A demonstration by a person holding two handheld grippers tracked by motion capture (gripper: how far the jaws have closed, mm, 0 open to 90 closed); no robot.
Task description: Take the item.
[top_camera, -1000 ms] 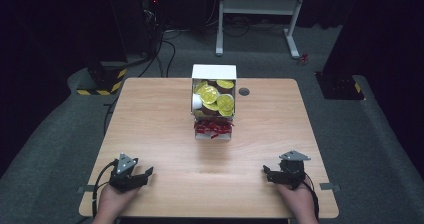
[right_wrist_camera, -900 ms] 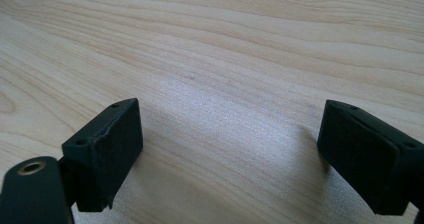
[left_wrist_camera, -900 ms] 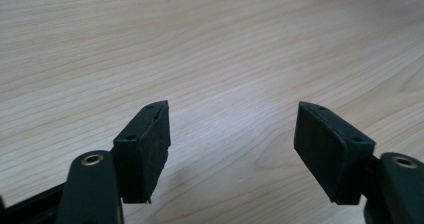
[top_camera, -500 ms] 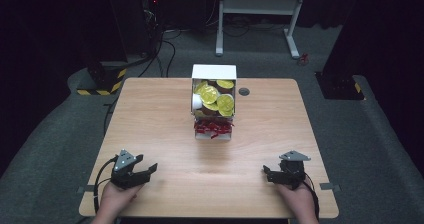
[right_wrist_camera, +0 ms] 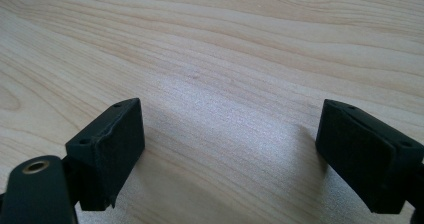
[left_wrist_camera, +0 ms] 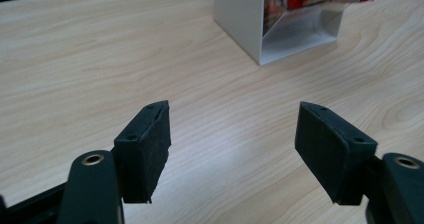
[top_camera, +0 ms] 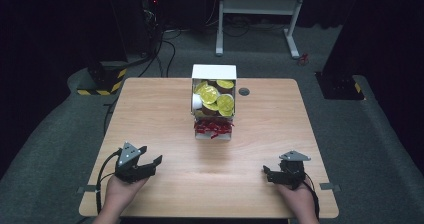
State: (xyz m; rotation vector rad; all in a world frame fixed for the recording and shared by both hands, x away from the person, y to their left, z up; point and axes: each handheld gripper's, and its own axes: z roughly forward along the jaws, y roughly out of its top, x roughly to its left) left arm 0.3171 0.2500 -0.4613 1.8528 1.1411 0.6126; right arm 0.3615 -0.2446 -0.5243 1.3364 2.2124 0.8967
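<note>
Nearest to us, our two hands sit at the near edge of the bench [top_camera: 165,109]. The right gripper [top_camera: 274,174] rests low over the bare wood exactly where it was a second ago; in the right gripper view its fingers [right_wrist_camera: 107,151] stand wide apart with nothing but wood grain between them.

The change is on the other side. Our left gripper [top_camera: 150,163] has lifted off its resting spot and swung inward over the last second, so that it now points toward the middle of the bench. In the left gripper view its fingers [left_wrist_camera: 145,146] are also spread wide and empty, and beyond them the near corner of the white box [left_wrist_camera: 250,24] has come into sight, well apart from the fingertips.

Farther out, at the centre of the bench toward its far edge, the white box [top_camera: 214,72] stands with its open side toward us. Its upper part is packed with gold-lidded cups [top_camera: 216,98], and a bunch of red packets [top_camera: 213,127] lies in the low tray at its front.

We read this as the start of a reach: the left hand has turned to face the box while the right waits. Nothing is held yet, so the picking has not begun, and the red packets look like the closest thing to go for.
</note>
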